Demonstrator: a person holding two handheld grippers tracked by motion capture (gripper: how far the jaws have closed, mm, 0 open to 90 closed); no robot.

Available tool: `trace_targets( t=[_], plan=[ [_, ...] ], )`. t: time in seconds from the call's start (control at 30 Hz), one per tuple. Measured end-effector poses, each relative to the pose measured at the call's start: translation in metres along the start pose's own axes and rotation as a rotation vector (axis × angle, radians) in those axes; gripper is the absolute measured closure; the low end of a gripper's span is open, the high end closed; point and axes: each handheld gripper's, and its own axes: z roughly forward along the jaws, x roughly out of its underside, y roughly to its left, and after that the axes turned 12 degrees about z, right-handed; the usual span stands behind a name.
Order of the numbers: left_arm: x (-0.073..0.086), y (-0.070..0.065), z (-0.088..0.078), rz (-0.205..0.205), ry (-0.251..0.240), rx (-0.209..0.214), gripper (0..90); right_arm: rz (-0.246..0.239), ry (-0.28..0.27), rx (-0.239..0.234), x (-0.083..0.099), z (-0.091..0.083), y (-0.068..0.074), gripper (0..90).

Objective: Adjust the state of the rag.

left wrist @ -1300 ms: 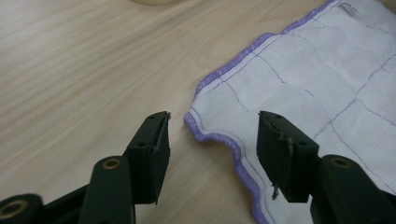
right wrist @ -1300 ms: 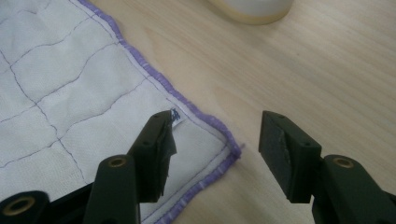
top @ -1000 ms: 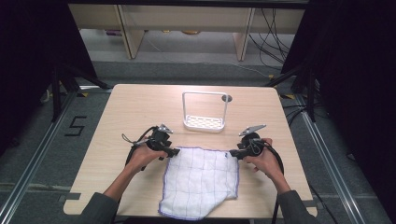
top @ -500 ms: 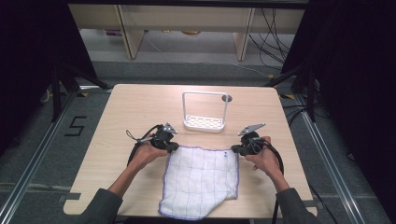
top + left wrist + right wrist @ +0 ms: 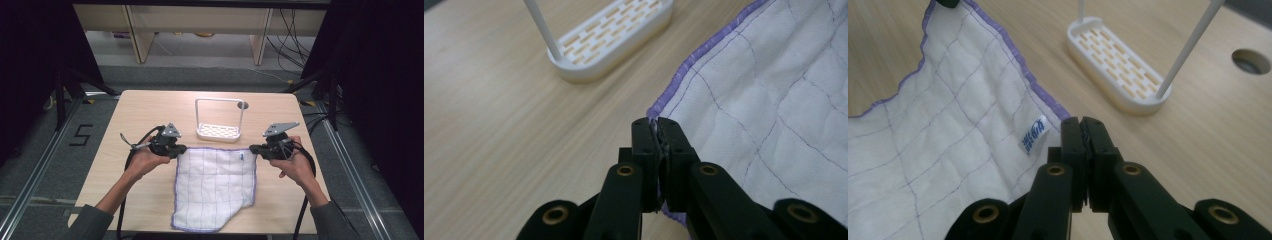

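Both grippers are now clamping the cloth where a second ago their jaws were standing apart over its far corners. The left gripper is pinching the far left corner by the purple hem, the right gripper the far right corner beside the small label. Both hands are rising, and the far edge of the cloth is lifting off the table with them, pulled straight between the two grippers, while the near part is lying where it was.
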Motion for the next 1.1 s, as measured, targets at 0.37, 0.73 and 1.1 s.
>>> trace_targets(
  t=[0.37, 0.73, 1.1],
  plan=[
    [-0.046, 0.009, -0.073, 0.063, -0.122, -0.102, 86.4, -0.076, -0.121, 0.035, -0.046, -0.049, 0.015, 89.3],
    [-0.076, -0.006, -0.128, 0.111, -0.186, -0.095, 86.3, -0.126, -0.219, 0.008, -0.064, -0.101, 0.042, 89.4],
    [-0.078, -0.015, -0.130, 0.064, -0.190, 0.033, 86.0, -0.114, -0.197, -0.038, -0.065, -0.127, 0.054, 89.4]
  ],
)
